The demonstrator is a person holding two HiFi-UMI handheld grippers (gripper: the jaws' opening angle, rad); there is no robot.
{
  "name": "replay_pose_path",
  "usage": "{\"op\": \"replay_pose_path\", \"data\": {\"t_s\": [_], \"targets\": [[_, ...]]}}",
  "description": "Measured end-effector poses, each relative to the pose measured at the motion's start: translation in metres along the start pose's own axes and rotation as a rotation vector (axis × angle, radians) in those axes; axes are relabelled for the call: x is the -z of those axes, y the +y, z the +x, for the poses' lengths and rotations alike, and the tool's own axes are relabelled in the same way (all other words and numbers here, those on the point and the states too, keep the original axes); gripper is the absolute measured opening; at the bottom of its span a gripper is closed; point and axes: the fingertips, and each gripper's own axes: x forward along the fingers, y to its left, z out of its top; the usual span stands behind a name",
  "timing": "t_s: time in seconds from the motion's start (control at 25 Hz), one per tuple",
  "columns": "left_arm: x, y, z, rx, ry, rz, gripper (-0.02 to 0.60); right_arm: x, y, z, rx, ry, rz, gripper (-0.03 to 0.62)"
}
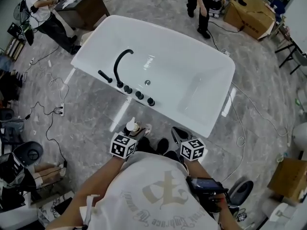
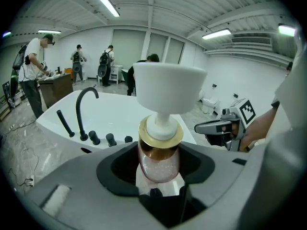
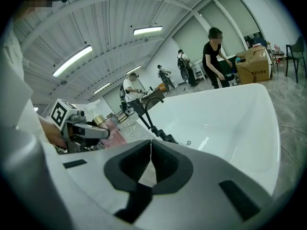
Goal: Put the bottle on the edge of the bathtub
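A pump bottle [image 2: 158, 155] with a white pump head, a gold collar and a pinkish body stands upright between my left gripper's [image 2: 158, 169] jaws, which are shut on its body. In the head view that bottle [image 1: 132, 127] hangs just short of the near rim of the white bathtub [image 1: 192, 126], above the floor. My right gripper [image 3: 151, 150] is shut and holds nothing; it hovers beside the left one [image 1: 130, 134], also in front of the tub's rim. A black curved faucet [image 1: 120, 66] and several black knobs [image 1: 139, 95] sit on the rim ahead.
The tub [image 3: 230, 119] stands on a grey marbled floor strewn with cables [image 1: 53, 104]. People stand by a dark desk [image 1: 84, 6] at the far left and by cardboard boxes [image 1: 249, 13] at the far right. Another box [image 1: 292, 176] sits at the right.
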Motion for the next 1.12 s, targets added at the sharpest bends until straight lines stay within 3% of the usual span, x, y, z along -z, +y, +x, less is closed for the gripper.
{"op": "replay_pose_path", "data": {"t_s": [0.4, 1.12], "targets": [[-0.028, -0.014, 0.036, 0.064, 0.012, 0.054, 0.215, 0.003, -0.032, -0.029, 0.094, -0.022, 0.058, 0.006], [-0.043, 0.005, 0.051, 0.071, 0.011, 0.066, 0.215, -0.006, -0.030, 0.002, 0.068, 0.007, 0.049, 0.006]]}}
